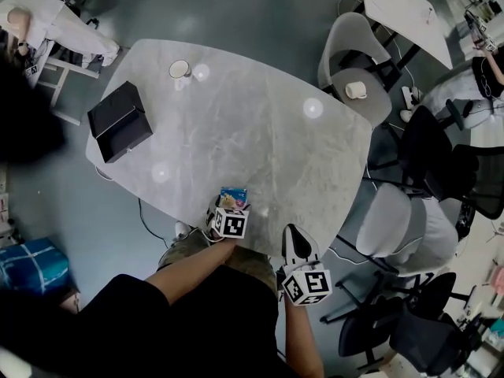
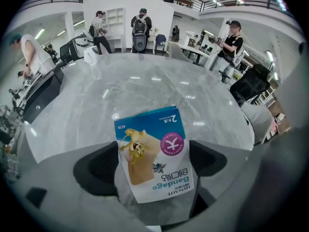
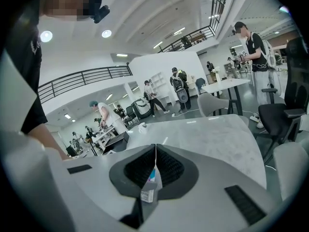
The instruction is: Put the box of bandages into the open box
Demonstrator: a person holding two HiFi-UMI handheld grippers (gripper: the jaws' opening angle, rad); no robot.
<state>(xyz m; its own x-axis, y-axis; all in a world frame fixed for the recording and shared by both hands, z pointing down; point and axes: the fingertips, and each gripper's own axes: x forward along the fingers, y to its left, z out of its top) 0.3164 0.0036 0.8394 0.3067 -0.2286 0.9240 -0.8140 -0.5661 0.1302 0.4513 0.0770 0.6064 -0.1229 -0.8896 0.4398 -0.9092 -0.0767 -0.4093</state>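
Bandage box (image 2: 152, 149) gripped in left hand-held gripper (image 2: 153, 162), right hand-held gripper (image 3: 155, 167) clenched.

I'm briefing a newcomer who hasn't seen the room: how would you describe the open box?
Find the large grey marble table and go to its far left corner, away from the person. The open box sits there: black, the only dark thing on the top, unlike the white mug nearby or the colourful box of bandages at the near edge.
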